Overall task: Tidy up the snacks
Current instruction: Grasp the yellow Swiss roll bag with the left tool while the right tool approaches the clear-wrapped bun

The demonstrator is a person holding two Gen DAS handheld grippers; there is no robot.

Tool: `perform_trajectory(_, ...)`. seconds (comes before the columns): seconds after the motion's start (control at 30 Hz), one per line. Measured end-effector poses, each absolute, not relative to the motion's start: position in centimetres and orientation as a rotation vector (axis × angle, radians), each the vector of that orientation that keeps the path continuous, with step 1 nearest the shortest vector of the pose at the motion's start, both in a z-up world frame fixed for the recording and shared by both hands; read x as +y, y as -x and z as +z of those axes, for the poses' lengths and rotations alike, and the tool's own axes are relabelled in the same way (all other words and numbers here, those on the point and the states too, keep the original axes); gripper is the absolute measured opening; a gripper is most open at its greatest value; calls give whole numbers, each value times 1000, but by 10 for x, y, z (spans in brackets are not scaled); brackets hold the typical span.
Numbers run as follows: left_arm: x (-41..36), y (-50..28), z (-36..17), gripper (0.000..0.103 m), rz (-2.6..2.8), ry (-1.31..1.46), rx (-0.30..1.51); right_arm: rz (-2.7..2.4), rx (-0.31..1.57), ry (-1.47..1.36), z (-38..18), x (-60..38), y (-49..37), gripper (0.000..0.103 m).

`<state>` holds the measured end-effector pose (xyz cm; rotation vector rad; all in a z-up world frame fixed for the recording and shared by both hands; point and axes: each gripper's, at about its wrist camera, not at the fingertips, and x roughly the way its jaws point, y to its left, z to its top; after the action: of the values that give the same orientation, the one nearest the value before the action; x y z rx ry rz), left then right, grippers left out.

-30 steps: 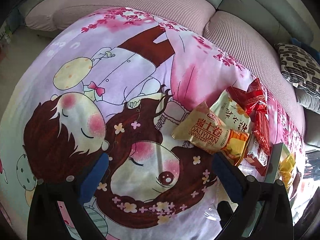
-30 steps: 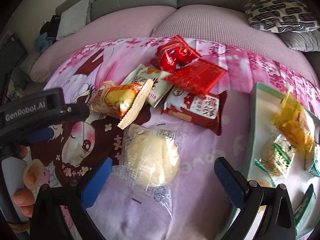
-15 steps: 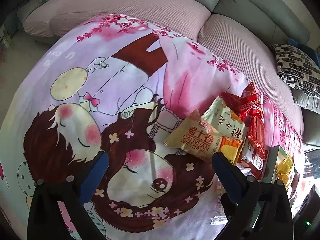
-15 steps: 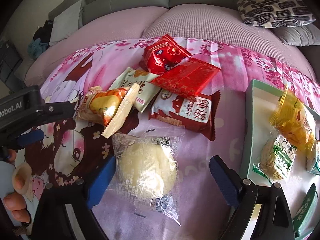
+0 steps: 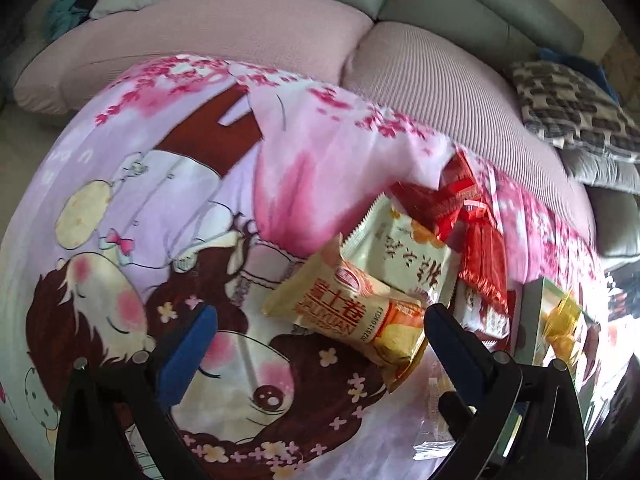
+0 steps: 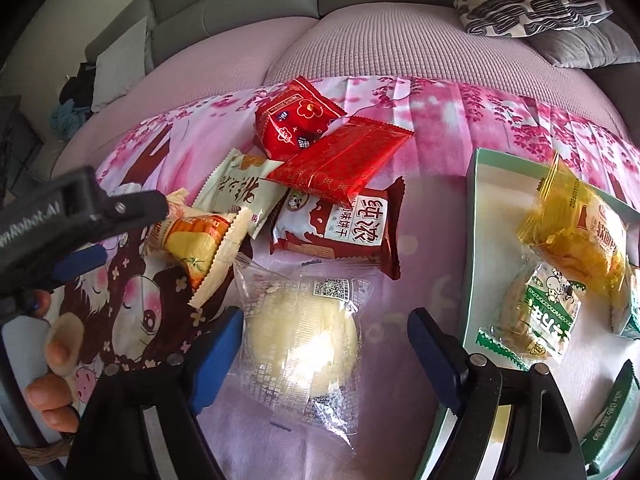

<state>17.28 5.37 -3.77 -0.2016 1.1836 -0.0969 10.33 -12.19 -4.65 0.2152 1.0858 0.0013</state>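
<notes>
In the right wrist view a pale bun in a clear wrapper (image 6: 304, 340) lies on the cartoon-print cloth, between the fingers of my right gripper (image 6: 326, 356). The jaws are closing and the pads stand just off the bun. My left gripper (image 5: 320, 348) is open, and a yellow Swiss-roll packet (image 5: 348, 312) lies between its fingers, close to the right one. Behind it sit a cream packet (image 5: 404, 252) and red packets (image 5: 460, 196). One black finger (image 6: 132, 208) of the left gripper shows above the yellow packet (image 6: 196, 240).
A green-rimmed tray (image 6: 476, 240) at the right holds a yellow wrapped cake (image 6: 576, 236) and a green-and-white packet (image 6: 536, 312). A brown biscuit packet (image 6: 340, 228) and two red packets (image 6: 344, 160) lie behind the bun. A hand (image 6: 56, 360) is at the left. A pink sofa (image 6: 360, 48) lies beyond.
My right gripper's jaws have narrowed around the bun. The left gripper has shifted right, so the yellow packet now lies between its fingers.
</notes>
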Motion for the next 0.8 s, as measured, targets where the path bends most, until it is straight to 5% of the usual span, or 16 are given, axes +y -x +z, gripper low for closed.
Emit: perform_trajectory(0.8, 58, -188, -74, 103, 10, 228, 1326, 4, 1096, -229, -50, -123, -103, 81)
